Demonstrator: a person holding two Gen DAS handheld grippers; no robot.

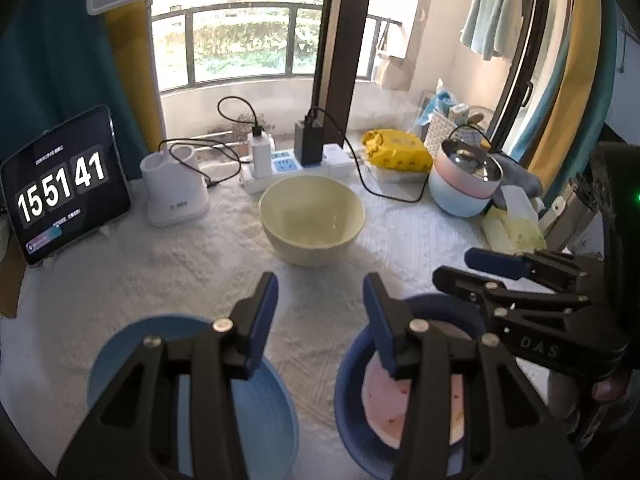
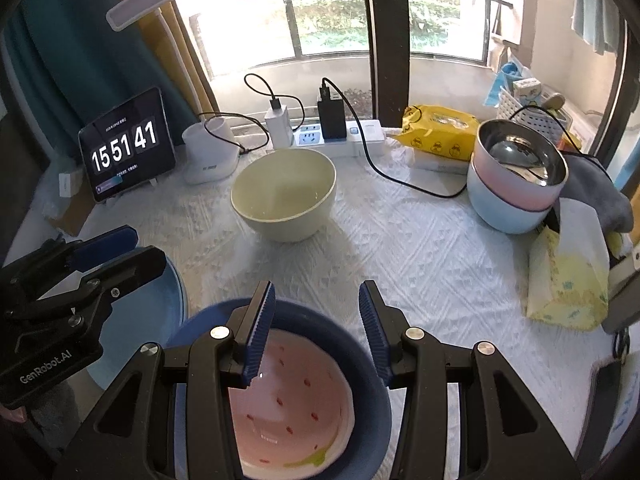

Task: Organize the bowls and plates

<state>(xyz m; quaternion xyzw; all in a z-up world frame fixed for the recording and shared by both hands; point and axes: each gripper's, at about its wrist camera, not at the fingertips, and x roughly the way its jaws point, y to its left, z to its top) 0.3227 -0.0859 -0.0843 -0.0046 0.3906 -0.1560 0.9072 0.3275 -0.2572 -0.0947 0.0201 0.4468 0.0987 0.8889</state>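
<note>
A cream bowl (image 1: 312, 218) (image 2: 284, 194) stands mid-table. A light blue bowl (image 1: 264, 404) (image 2: 168, 304) sits near left, under my left gripper (image 1: 320, 320), which is open and empty above it. A dark blue bowl (image 2: 360, 368) (image 1: 348, 384) holds a pink strawberry-patterned bowl (image 2: 296, 412) (image 1: 384, 404). My right gripper (image 2: 318, 330) is open and empty above that pair; it also shows in the left wrist view (image 1: 456, 266). At the right, a steel bowl (image 2: 520, 156) (image 1: 472, 162) sits in a pink bowl on a pale blue one (image 2: 500, 208).
A tablet clock (image 2: 126, 146), white container (image 2: 210, 152), power strip with chargers and cables (image 2: 336, 136), and yellow wipes pack (image 2: 440, 130) line the back. A tissue pack (image 2: 568, 280) and grey cloth (image 2: 596, 192) lie at the right. A white cloth (image 2: 400, 264) covers the table.
</note>
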